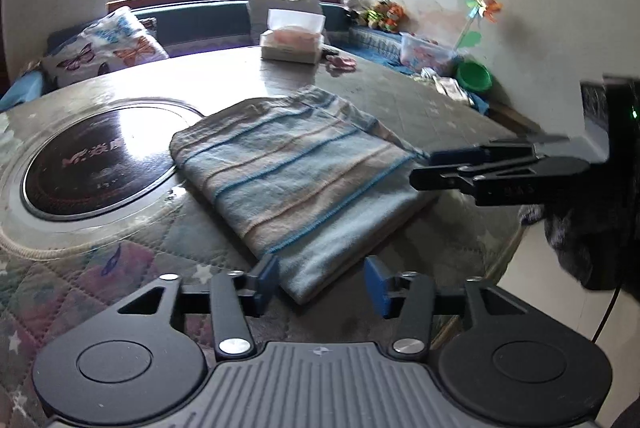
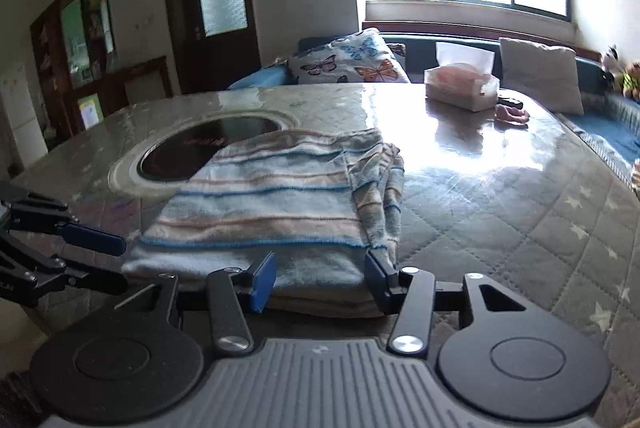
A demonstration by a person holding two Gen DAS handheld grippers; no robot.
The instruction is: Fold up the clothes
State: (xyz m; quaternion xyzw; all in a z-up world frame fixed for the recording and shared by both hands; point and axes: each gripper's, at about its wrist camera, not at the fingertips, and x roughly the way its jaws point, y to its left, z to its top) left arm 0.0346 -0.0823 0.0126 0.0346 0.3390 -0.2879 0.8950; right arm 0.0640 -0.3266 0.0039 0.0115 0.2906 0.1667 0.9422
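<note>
While both my grippers sit at the near edge of the table point(image 1: 400, 96), the striped garment point(image 1: 296, 168) lies folded into a thick rectangle on the quilted cover, one far corner overlapping the dark round cooktop point(image 1: 92, 164) set into the table.

Left gripper point(image 1: 323, 282): jaws apart, blue pads either side of the fold's near corner, not pressing on it as far as I can see. The cloth lies flat and unlifted, so I read this as a let-go, not a pinch.

Right gripper point(image 2: 320, 278): jaws apart too, straddling the near edge of the stack. The right pad sits close to the bunched, loose flap at the garment's right side; contact there I cannot tell. In the left wrist view the right gripper comes in from the right with its tips at the cloth's far right corner.

Why like this: both tools are at one long side of the cloth, low and angled down, which suits laying a fold down and letting it settle. The near edge is layered, so the fold looks mostly done. My guess is that the untidy right flap needs tucking or smoothing next.

Tissue box point(image 1: 292, 42) and a small pink item point(image 1: 340, 64) sit well apart, toward the table's far side, out of the way.
</note>
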